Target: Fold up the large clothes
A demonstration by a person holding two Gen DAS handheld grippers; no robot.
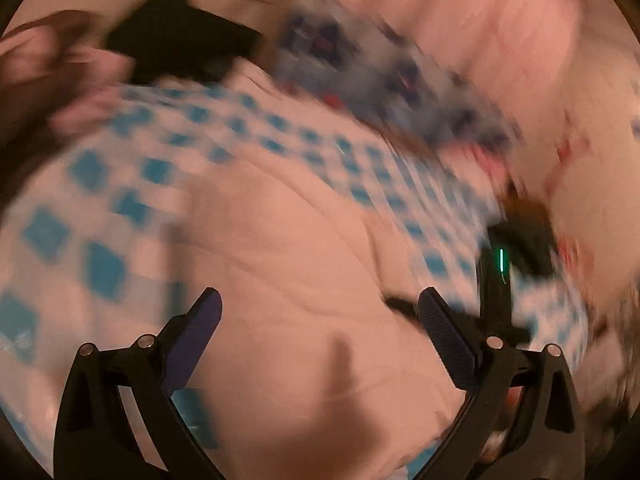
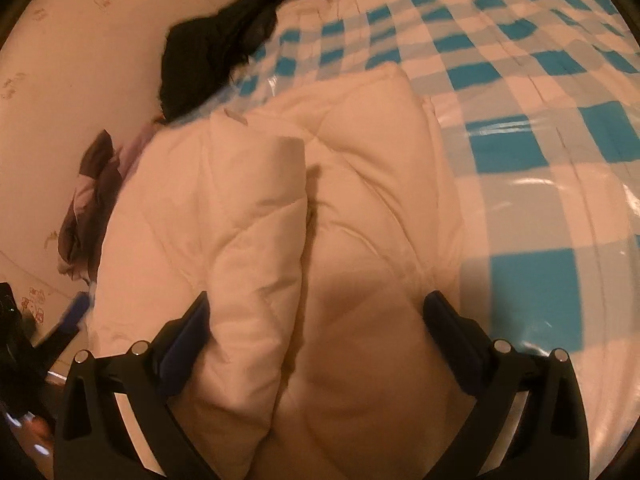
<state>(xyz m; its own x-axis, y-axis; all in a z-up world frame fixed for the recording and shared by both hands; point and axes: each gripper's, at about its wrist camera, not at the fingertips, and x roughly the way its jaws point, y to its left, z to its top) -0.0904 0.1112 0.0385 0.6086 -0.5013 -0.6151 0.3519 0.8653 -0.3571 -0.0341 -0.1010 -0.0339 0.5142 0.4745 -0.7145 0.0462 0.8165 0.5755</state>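
A cream quilted padded garment [image 2: 340, 208] lies folded in a thick bundle on a blue-and-white checked sheet [image 2: 520, 92]. My right gripper [image 2: 320, 316] is open just above it, its jaws wide apart either side of a raised fold [image 2: 256, 240]. In the blurred left wrist view the same cream garment [image 1: 288, 264] fills the middle. My left gripper [image 1: 320, 308] is open over it and holds nothing. The other gripper's black body with a green light [image 1: 500, 276] shows at the right.
A black garment [image 2: 216, 52] lies at the far left of the checked sheet, also in the left view [image 1: 180, 40]. A brown-and-lilac cloth [image 2: 96, 204] lies beside the bundle. A patterned blue bedding piece [image 1: 360, 72] sits behind. A pale surface [image 2: 80, 60] surrounds the left.
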